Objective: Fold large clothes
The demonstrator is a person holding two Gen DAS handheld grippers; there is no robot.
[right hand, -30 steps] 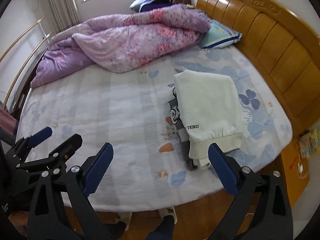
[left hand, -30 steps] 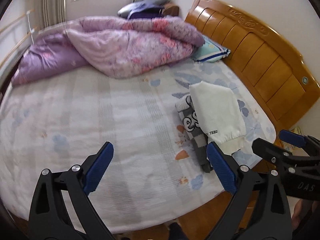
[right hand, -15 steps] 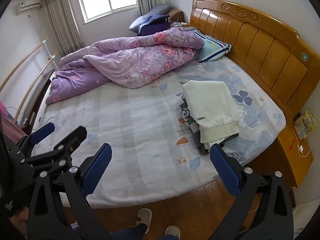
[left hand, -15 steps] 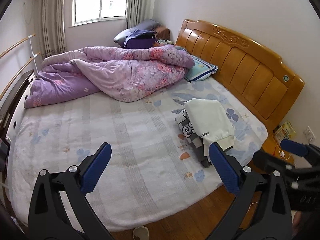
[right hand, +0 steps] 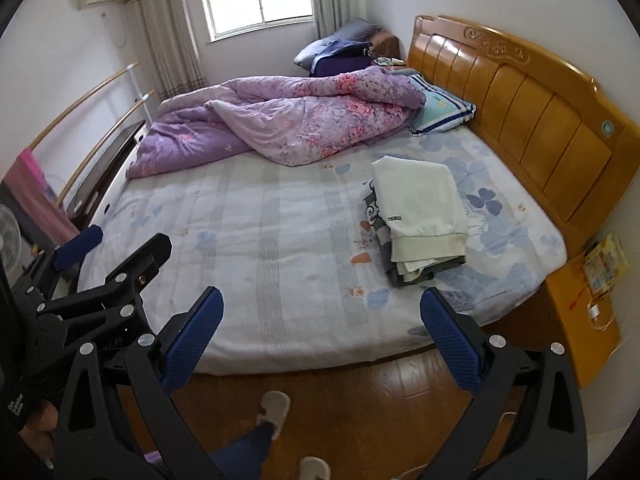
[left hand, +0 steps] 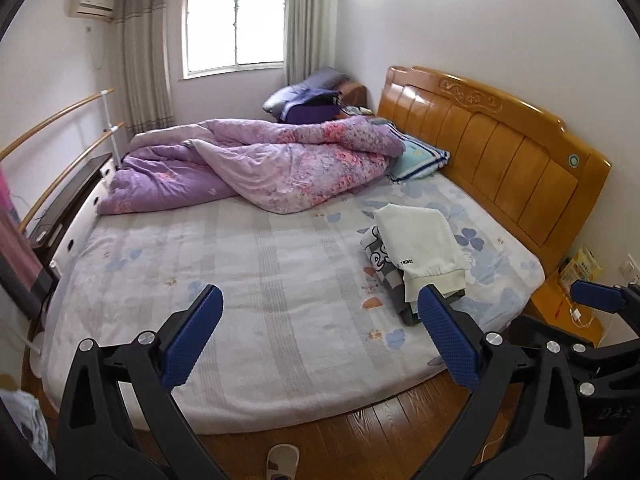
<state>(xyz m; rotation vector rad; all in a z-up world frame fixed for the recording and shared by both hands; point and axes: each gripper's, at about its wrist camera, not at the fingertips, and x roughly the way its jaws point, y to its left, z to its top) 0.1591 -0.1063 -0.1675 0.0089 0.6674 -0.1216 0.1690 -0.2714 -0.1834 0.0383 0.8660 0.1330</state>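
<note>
A stack of folded clothes lies on the bed's right side near the headboard, with a cream sweatshirt [left hand: 420, 244] on top of a grey printed garment [left hand: 376, 256]. The cream sweatshirt [right hand: 420, 204] and grey garment [right hand: 374, 210] also show in the right wrist view. My left gripper [left hand: 320, 332] is open and empty, held back from the bed over its near edge. My right gripper [right hand: 320, 332] is open and empty, over the floor by the bed edge. Each gripper shows at the other view's edge.
The bed [left hand: 240, 280] has a pale floral sheet. A crumpled purple quilt [left hand: 260, 164] and a striped pillow [left hand: 420, 158] lie at the back. The wooden headboard [left hand: 500, 152] is right, a nightstand [right hand: 580, 312] beside it. Slippers [right hand: 274, 404] are on the wood floor.
Both grippers have pulled back and up from the bed; the folded stack now looks smaller and farther, and the floor and whole room have come into view. Both stay open.
</note>
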